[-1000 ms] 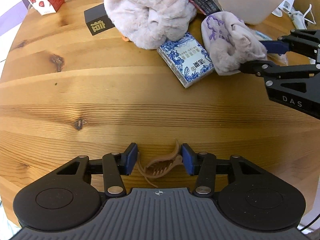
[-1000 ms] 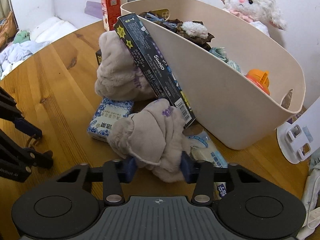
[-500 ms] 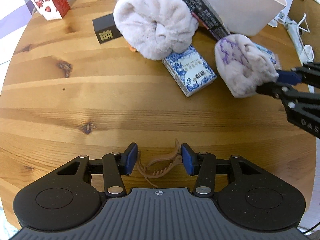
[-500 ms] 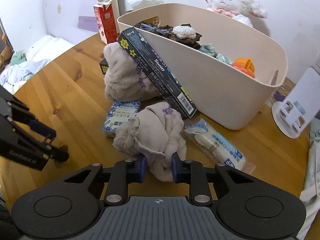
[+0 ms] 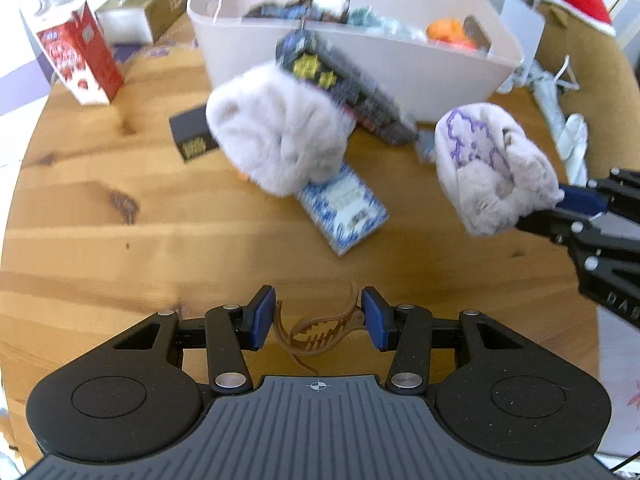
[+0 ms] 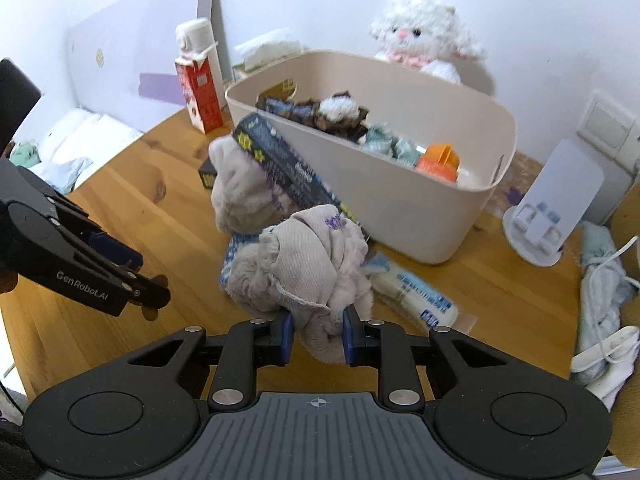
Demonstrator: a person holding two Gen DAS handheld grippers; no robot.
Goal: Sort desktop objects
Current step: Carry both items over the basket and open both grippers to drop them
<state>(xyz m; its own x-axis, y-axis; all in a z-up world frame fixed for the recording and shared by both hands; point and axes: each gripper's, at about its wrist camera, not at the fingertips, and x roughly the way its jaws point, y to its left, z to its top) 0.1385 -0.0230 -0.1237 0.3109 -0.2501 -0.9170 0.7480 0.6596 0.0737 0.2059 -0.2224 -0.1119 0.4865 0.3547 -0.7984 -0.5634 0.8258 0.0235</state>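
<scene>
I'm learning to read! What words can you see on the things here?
"GenRobot.AI": on the side of the left gripper.
"DAS": cut off at the picture's edge, on the right gripper.
Red carton, dark star box, blue patterned box, small black box, plastic packet: print too blurred to read.

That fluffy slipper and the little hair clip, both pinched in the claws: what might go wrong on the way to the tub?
The right gripper pinches only a fold of the slipper, so its hanging bulk could slip free or snag the tub rim. It might also knock the dark box leaning on the tub. The left gripper holds the thin hair clip by its ends, so it could twist out.
</scene>
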